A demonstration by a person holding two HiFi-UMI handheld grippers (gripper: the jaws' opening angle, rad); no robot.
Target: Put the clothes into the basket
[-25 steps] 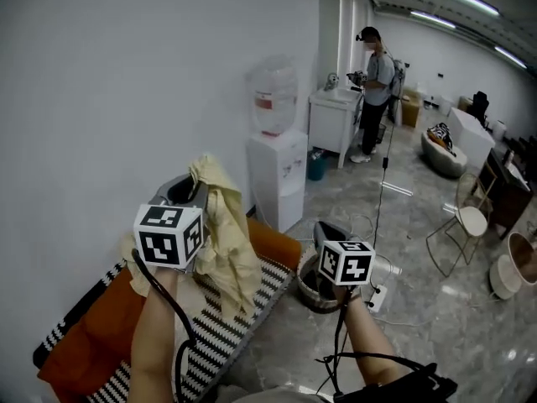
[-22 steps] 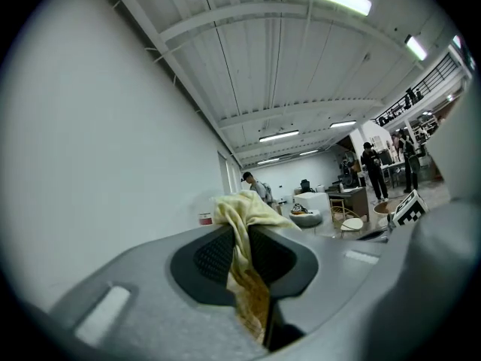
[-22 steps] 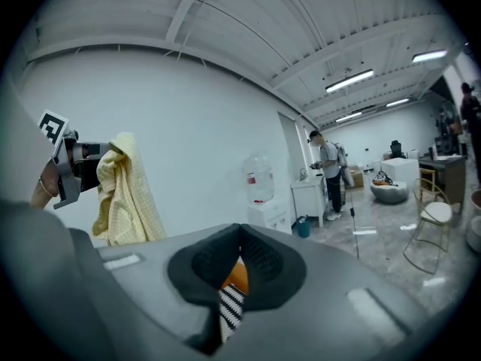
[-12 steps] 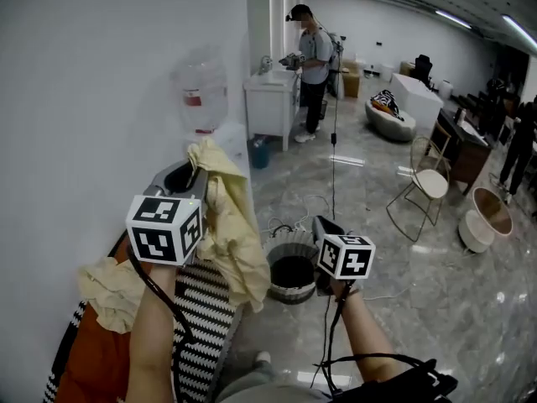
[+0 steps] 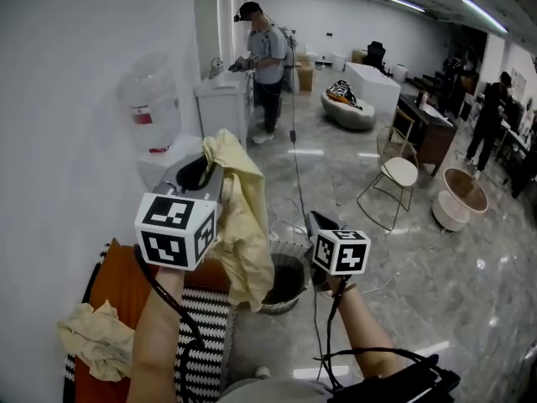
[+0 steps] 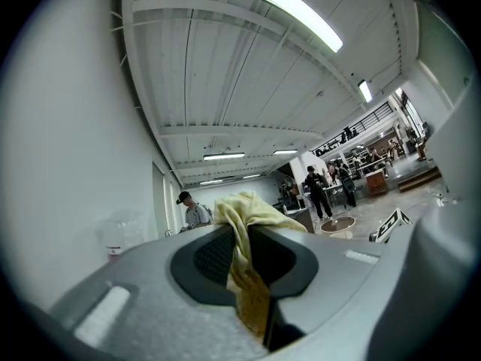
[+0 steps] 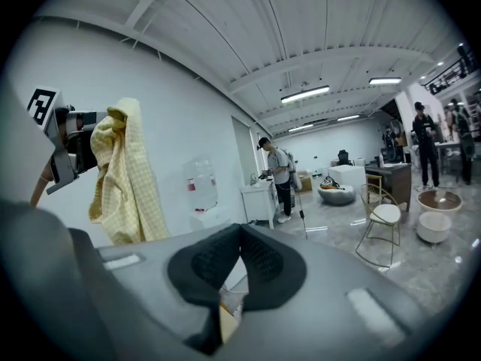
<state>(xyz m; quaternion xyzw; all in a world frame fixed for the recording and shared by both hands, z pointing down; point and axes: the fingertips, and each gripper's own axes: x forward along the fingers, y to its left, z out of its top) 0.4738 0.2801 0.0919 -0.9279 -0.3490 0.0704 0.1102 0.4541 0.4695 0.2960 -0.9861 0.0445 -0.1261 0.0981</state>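
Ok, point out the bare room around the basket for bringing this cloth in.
Free: the floor between basket and chair, and the basket's open top. Crowded: its left, beside the striped cover, where the left gripper's yellow cloth hangs before the rim; cables lie behind.

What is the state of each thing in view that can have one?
basket, upright, no cloth visible inside
yellow cloth, hanging from left tongs, outside basket
left tongs, shut on yellow cloth
right tongs, shut, empty
second cloth, crumpled on orange cushion
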